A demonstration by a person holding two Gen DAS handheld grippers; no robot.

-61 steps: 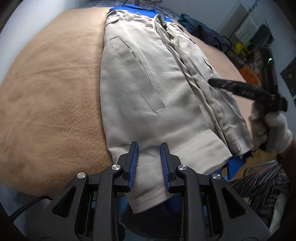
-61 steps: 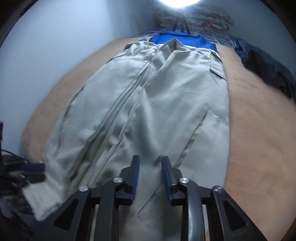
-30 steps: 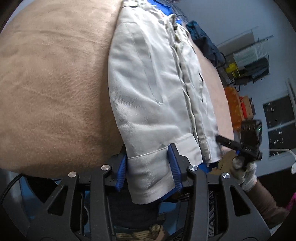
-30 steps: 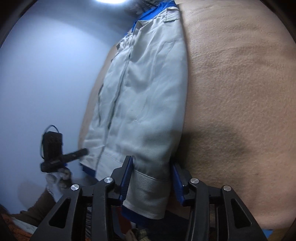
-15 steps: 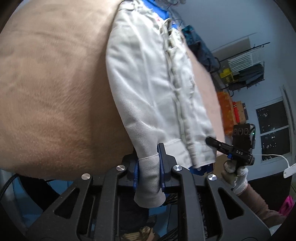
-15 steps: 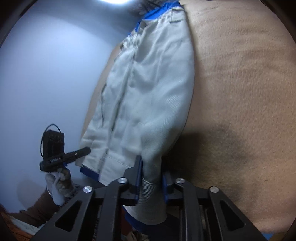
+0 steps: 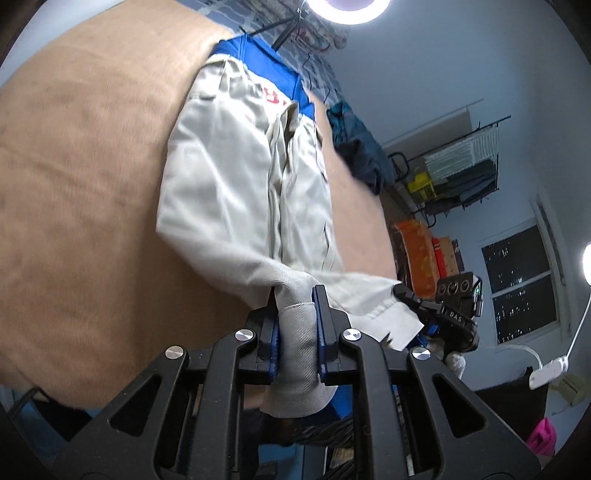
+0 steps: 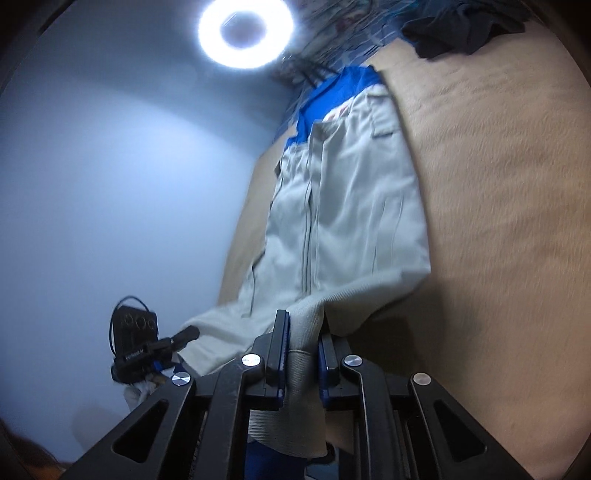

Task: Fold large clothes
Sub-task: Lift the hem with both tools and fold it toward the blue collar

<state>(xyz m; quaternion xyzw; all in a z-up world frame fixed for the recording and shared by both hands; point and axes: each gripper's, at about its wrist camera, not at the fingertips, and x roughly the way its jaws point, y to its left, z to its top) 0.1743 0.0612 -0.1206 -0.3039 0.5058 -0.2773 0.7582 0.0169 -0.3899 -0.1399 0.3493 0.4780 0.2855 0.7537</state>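
Both ends of the jacket hem are pinched now. A second ago our jaws stood open around the hem corners at the near edge of the bed; now the left gripper point(image 7: 297, 328) is clamped on the left corner of the jacket point(image 7: 221, 177) and the right gripper point(image 8: 303, 358) is clamped on the right corner, cloth bunched between the blue pads in both views. Since then both hands have come up, and the hem is off the blanket point(image 7: 74, 184), with the lower body of the jacket rising into a slope.

Jacket still lies lengthwise down the middle of the bed, its blue collar end point(image 7: 266, 70) flat at the far edge. We read this as the start of the bottom-to-top fold: carry the hem over toward the collar.

Room:
- Bare blanket on both long sides of the jacket, wide margins.
- Dark clothes point(image 7: 354, 147) heaped near the far right corner, apart from the jacket.
- Ring lamp point(image 8: 245, 31) on its stand beyond the far edge; keep the carry low there.
- Wall runs along the left edge; shelves off the right side, well apart.

Risk: uneven lift would skew the fold line.
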